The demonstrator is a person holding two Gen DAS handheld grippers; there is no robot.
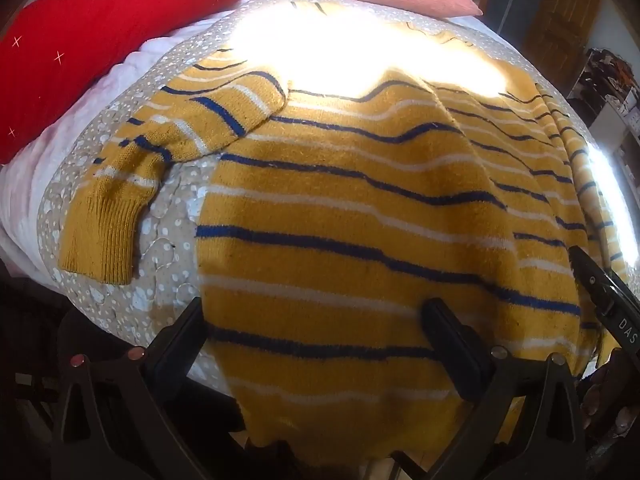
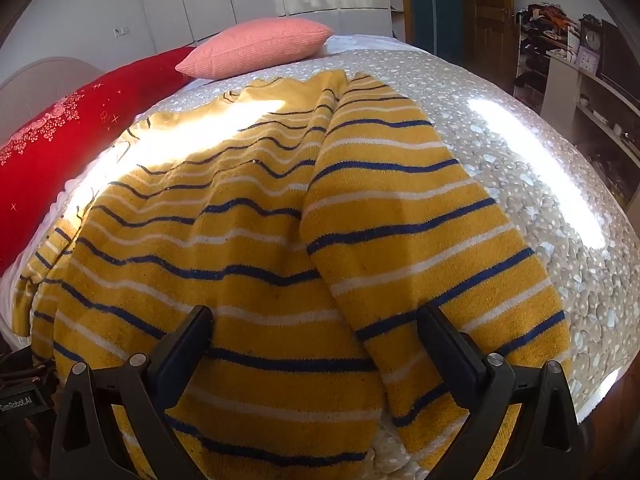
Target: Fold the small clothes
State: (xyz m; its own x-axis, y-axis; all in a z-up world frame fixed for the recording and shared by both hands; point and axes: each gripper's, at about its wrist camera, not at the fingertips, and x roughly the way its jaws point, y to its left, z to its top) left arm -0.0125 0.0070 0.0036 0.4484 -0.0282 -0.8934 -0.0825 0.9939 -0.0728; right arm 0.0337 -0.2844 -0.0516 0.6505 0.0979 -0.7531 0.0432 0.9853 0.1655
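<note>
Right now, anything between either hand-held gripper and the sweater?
Nothing visible. The left hand-held gripper and the right hand-held gripper both stand open directly over the striped sweater, which lies spread on the dotted bedspread. The pillows sit far behind it.

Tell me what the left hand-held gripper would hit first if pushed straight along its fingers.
Most likely the yellow striped sweater: the left hand-held gripper, jaws wide open, points down at its body panel near the hem, with nothing between. The spotted bedspread lies beneath. Exact depth is unclear.
</note>
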